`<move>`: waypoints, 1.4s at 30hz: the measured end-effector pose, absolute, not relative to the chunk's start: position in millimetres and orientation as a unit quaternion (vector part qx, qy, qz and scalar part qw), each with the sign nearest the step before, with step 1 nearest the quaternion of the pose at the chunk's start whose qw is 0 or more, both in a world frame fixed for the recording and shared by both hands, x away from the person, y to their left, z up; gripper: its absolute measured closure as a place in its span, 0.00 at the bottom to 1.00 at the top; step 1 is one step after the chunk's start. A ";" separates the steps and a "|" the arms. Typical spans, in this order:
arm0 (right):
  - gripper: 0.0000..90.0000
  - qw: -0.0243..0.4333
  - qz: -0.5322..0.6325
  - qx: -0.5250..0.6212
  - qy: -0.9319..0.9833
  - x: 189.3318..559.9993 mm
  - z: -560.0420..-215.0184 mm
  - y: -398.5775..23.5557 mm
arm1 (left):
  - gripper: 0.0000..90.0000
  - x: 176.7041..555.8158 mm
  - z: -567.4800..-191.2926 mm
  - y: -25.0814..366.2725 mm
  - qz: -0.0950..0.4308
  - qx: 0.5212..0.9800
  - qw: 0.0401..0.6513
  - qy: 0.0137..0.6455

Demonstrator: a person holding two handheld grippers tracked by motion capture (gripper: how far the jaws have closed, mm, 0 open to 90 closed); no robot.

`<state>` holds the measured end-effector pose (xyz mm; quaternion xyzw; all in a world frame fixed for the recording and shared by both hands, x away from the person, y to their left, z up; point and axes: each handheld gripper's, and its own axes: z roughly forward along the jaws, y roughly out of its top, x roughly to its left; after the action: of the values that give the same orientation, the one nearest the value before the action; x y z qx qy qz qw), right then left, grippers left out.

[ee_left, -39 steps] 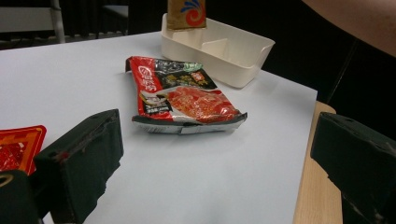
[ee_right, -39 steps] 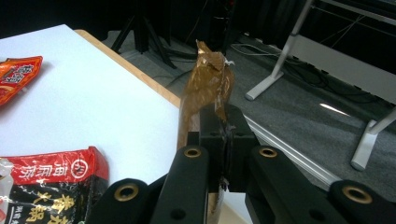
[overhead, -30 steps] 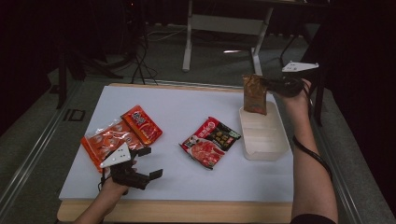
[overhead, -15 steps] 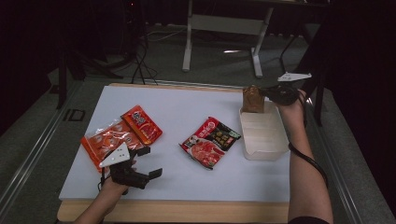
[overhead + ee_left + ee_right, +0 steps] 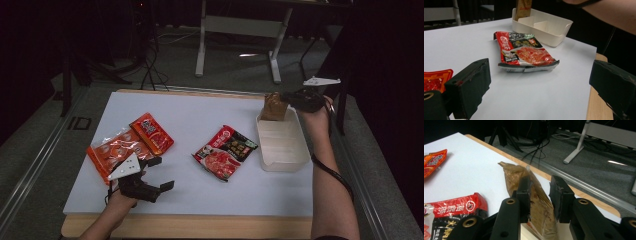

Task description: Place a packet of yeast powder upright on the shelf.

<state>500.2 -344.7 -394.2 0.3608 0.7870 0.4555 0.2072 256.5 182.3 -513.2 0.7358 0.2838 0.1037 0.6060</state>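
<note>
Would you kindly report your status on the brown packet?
Right tool just opening, brown packet between jaws, standing in white tray. Left tool open, idle. Nothing blocking.

Brown packet (image 5: 274, 107) lower in bin (image 5: 281, 155), right tool (image 5: 289, 101) opening.

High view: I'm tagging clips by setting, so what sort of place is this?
Probably a lab or studio set up for recording: a white table on grey carpet, loose floor cables, dark surroundings.

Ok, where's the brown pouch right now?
In the high view, the brown pouch stands upright at the far end of the white bin, on the table's right, between the opening jaws of the right gripper.
</note>
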 end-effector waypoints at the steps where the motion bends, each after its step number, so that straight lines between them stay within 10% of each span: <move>1: 0.74 0.207 0.459 0.362 0.784 498.5 -391.8 -344.8 | 0.04 256.7 -513.5 182.5 0.103 0.734 0.608 0.285; 15: 0.59 0.263 0.471 0.367 0.758 458.1 -359.1 -342.4 | 0.04 257.7 -515.1 180.3 0.110 0.751 0.584 0.288; 35: 0.12 0.231 0.536 0.338 0.739 342.5 -367.6 -302.3 | 0.04 258.2 -504.5 176.4 0.076 0.769 0.551 0.315; 42: 0.13 0.218 0.573 0.335 0.716 305.3 -382.0 -288.6 | 0.05 263.1 -500.8 172.0 0.068 0.780 0.540 0.309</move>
<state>305.3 -288.6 -382.0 0.3348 0.7158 0.5726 0.2183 263.1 172.0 -500.8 0.7802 0.3086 0.0680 0.5398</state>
